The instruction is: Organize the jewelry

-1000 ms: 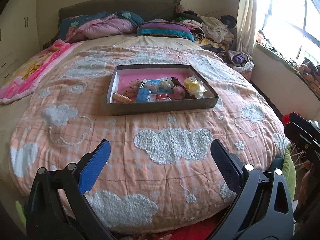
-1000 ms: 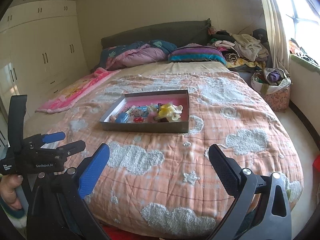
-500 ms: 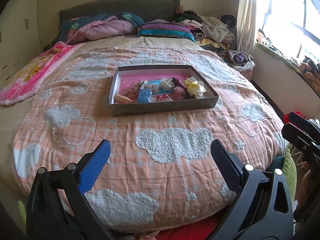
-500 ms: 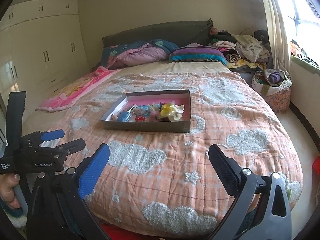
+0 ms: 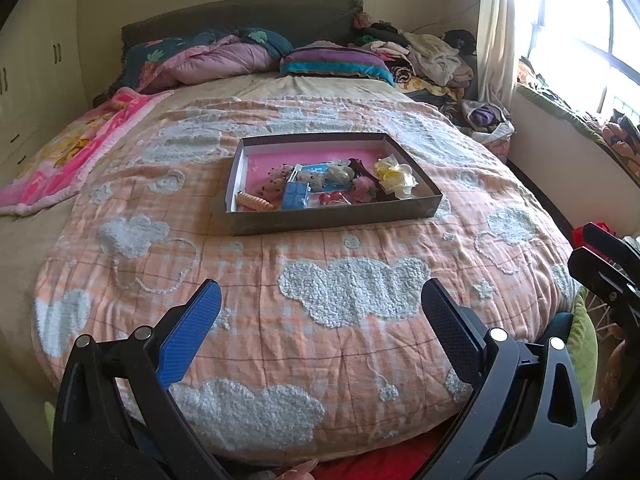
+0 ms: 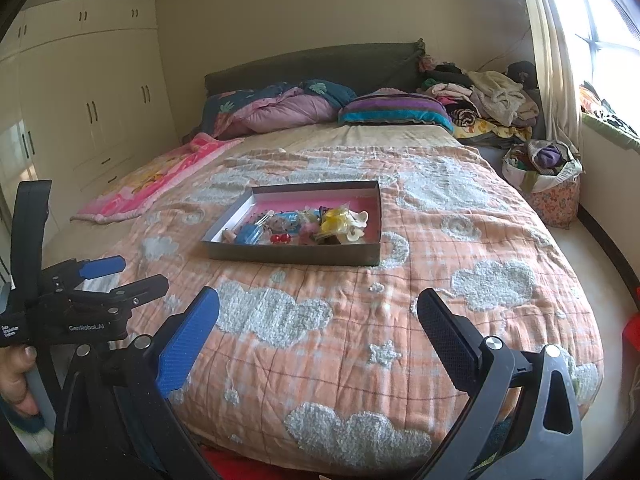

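Note:
A shallow grey box with a pink floor [image 5: 256,160] [image 6: 296,254] lies in the middle of the bed. It holds several small items: a yellow-white flower clip [image 5: 394,178] [image 6: 340,224], a blue block [image 5: 296,196], red beads [image 5: 330,198] [image 6: 280,238], and an orange spiral tie [image 5: 254,202]. My left gripper [image 5: 320,300] is open and empty, above the bed's near edge, well short of the box. My right gripper [image 6: 318,306] is open and empty, also short of the box. The left gripper shows in the right wrist view [image 6: 124,276].
The bed carries a peach quilt with white clouds [image 5: 352,292] [image 6: 492,284]. Pillows and a clothes pile [image 6: 480,100] lie at the headboard. A pink blanket [image 5: 68,160] lies left. A basket [image 6: 548,184] stands on the floor right, wardrobes [image 6: 80,120] left.
Both grippers have edged slightly toward the bed and risen a little; the box sits a bit lower in the views. Both stay open and empty.

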A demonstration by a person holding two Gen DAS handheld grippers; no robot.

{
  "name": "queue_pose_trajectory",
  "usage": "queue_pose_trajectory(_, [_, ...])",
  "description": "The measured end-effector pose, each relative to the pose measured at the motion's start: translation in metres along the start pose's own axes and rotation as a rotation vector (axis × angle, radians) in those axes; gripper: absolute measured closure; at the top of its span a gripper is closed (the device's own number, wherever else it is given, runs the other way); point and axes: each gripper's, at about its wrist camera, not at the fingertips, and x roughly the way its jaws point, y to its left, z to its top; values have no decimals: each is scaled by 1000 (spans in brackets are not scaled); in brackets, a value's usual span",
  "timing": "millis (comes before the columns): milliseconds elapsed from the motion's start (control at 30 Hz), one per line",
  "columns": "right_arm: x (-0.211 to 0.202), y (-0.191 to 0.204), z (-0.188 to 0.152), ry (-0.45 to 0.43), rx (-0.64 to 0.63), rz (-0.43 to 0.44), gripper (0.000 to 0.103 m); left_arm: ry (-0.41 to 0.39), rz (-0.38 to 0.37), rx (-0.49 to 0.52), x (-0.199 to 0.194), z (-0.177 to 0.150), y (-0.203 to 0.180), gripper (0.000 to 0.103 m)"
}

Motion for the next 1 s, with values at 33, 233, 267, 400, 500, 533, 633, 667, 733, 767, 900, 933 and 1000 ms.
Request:
queue_pose_trajectory(33, [0, 0, 0, 0, 0, 0, 4, -1, 0, 0, 0, 0, 0, 9])
queue_pose_trajectory(233, [-1, 0, 0, -1, -1, 0, 4, -5, 9, 3, -2, 1, 0, 9])
queue_pose_trajectory(267, [-1, 0, 0, -1, -1, 0, 4, -7, 11, 4, -2, 1, -1, 9])
queue_pose_trajectory(400, [-1, 1, 0, -1, -2, -1, 4, -7, 14, 5, -2, 2, -1, 9])
queue_pose_trajectory(500, [-2, 1, 1, -3, -3, -2, 4, -6, 9, 5, -2, 2, -1, 9])
queue_pose_trajectory(533, [-1, 1, 0, -3, -3, -2, 4, -7, 9, 6, -2, 2, -1, 9])
queue_pose_trajectory(633, [-3, 0, 0, -4, -6, -4, 4, -9, 9, 7, -3, 1, -2, 9])
queue_pose_trajectory(667, [-3, 0, 0, -3, -7, -3, 4, -10, 9, 8, -3, 1, -2, 9])
queue_pose_trajectory(733, [-3, 1, 0, -4, -6, -4, 4, -9, 6, 6, -3, 1, -2, 9])
queue_pose_trajectory(767, [-4, 0, 0, -5, -7, -4, 4, -9, 3, 6, -3, 1, -2, 9])
queue_pose_trajectory(900, [-3, 1, 0, -2, -6, -4, 4, -10, 6, 8, -4, 1, -1, 9])
queue_pose_trajectory(933, [-2, 2, 0, -2, -7, -4, 4, -10, 5, 7, -4, 1, -1, 9])
queue_pose_trajectory(1000, [-4, 1, 0, -2, -11, -4, 4, -10, 4, 6, -4, 1, -1, 9])
